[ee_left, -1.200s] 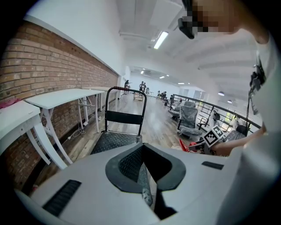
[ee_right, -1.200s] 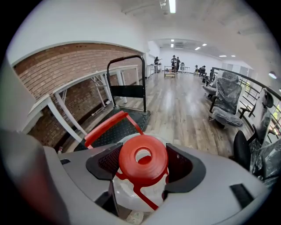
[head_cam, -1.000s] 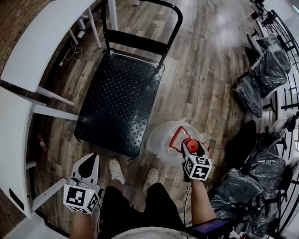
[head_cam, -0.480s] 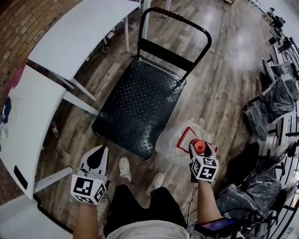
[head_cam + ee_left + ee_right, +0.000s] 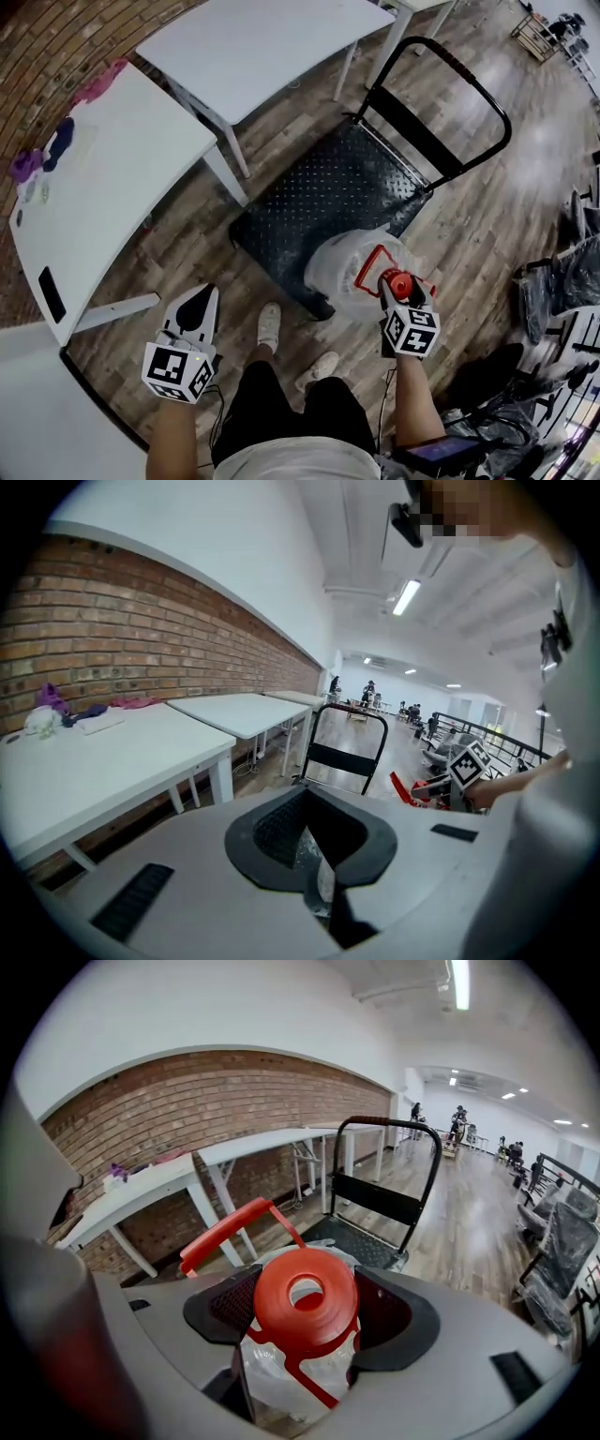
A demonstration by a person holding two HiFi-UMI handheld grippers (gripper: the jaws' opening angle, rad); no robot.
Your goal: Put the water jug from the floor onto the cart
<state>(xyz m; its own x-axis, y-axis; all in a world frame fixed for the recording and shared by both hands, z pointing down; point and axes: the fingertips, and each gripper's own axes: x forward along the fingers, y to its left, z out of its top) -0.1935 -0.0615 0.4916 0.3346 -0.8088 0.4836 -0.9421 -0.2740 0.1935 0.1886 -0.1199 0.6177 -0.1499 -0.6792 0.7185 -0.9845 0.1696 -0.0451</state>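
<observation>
Snugly between right tongs [image 5: 302, 1309], neck of water jug [image 5: 345, 277]

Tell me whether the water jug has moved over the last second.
Yes. The water jug, in the right gripper, has shifted toward the cart, now overlapping its near edge.
</observation>
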